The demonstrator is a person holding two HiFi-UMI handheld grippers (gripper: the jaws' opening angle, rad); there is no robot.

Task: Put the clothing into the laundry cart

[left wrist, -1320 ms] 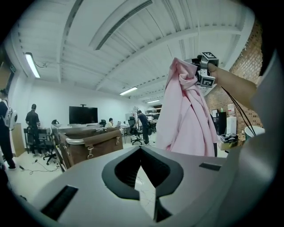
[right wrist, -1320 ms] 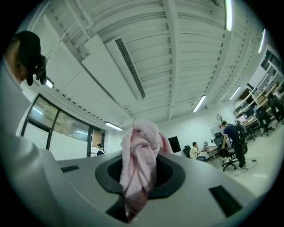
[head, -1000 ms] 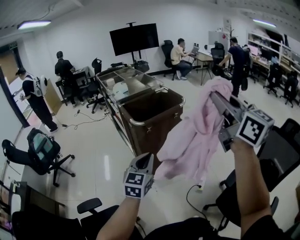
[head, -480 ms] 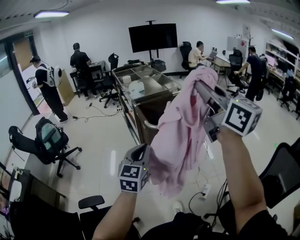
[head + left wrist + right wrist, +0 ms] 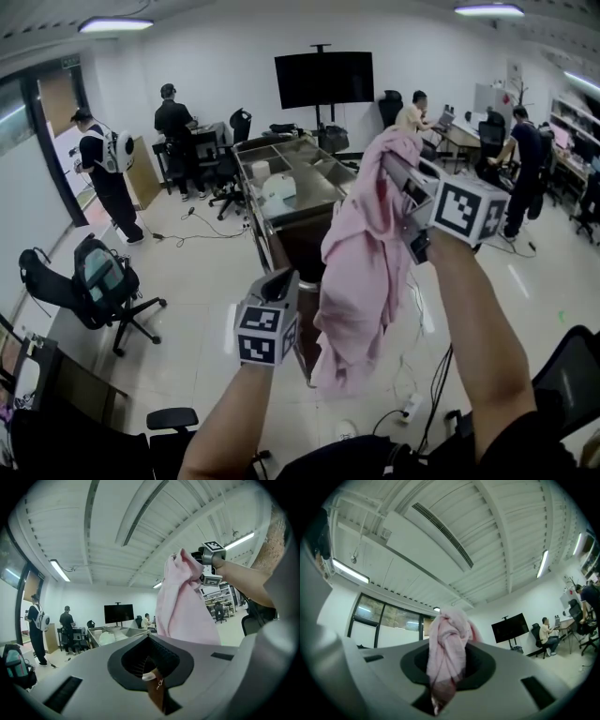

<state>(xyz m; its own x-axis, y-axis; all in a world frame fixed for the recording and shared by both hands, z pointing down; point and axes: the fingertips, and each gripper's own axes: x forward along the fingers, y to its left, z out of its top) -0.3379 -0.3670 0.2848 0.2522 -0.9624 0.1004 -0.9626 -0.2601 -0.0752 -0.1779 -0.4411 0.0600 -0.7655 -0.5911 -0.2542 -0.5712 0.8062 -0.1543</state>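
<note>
**Head view, carrying stage.** The right claw [image 5: 398, 169], raised at about 1 o'clock from the person, is clenched on a bunched fold at the top of the pink garment [image 5: 361, 272]. The right gripper view shows the cloth wadded between its jaws.

Gripped by its upper end and held high, the garment hangs in one long drape clear of the floor [image 5: 206, 272]. Judged from the task, this height lets the hem pass over the rim of the laundry cart [image 5: 319, 171] rather than catch on it.

The cart stands at 12 o'clock, directly behind the drape, and its dark bag opening [image 5: 292, 246] is partly screened by the cloth. The garment is thus in the air in front of the cart, not yet in it.

The left claw [image 5: 279, 284], at 9 o'clock of the lower folds and near but apart from them, is clenched with no cloth between its jaws. It appears placed to steady or gather the loose tail.

An office chair [image 5: 98, 281] at 9 o'clock and people [image 5: 176, 117] from 10 to 2 o'clock play no part.

Probable next need: bring the drape above the opening, then release
</note>
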